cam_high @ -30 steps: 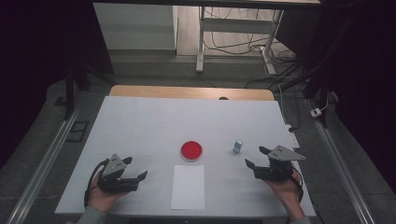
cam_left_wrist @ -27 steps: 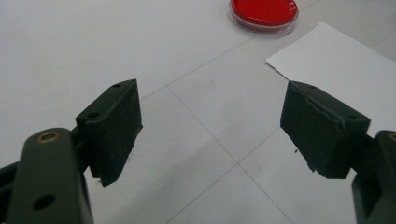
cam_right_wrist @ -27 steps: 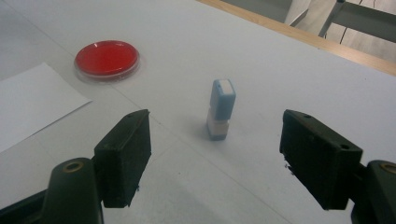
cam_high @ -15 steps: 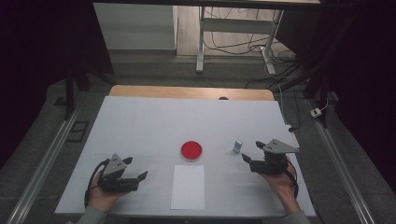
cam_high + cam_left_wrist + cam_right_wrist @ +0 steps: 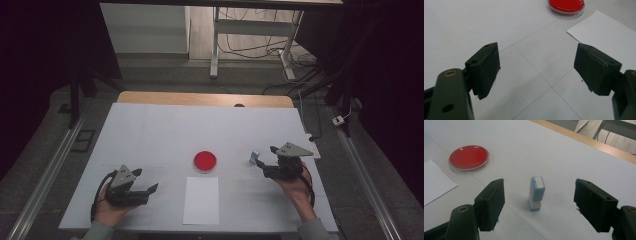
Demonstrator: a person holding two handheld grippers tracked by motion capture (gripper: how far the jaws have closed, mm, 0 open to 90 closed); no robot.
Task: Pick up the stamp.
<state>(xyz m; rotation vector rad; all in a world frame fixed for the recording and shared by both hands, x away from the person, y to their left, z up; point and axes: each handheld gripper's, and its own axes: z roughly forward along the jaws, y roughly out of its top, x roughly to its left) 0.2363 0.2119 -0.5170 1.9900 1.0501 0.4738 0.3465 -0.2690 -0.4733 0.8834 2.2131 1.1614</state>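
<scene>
A small blue-and-white stamp (image 5: 536,192) stands upright on the white table, also seen as the stamp (image 5: 254,157) in the high view. My right gripper (image 5: 539,205) is open just short of it, one jaw on each side, not touching. In the high view the right gripper (image 5: 267,160) sits at the right, held by a hand. A round red dish (image 5: 205,161) lies at the table's middle, with a white sheet of paper (image 5: 201,200) just in front of it. My left gripper (image 5: 147,182) rests open at the front left, empty, its jaws wide in the left gripper (image 5: 536,72) view.
The white table (image 5: 150,130) has a wooden strip along its far edge. Metal rails run along both sides on the floor. A desk frame and cables stand beyond the far edge. The red dish (image 5: 565,5) and paper corner (image 5: 606,32) lie ahead of the left gripper.
My right gripper has moved left toward the stamp, so its jaws now flank it. The left gripper has stayed where it was.
</scene>
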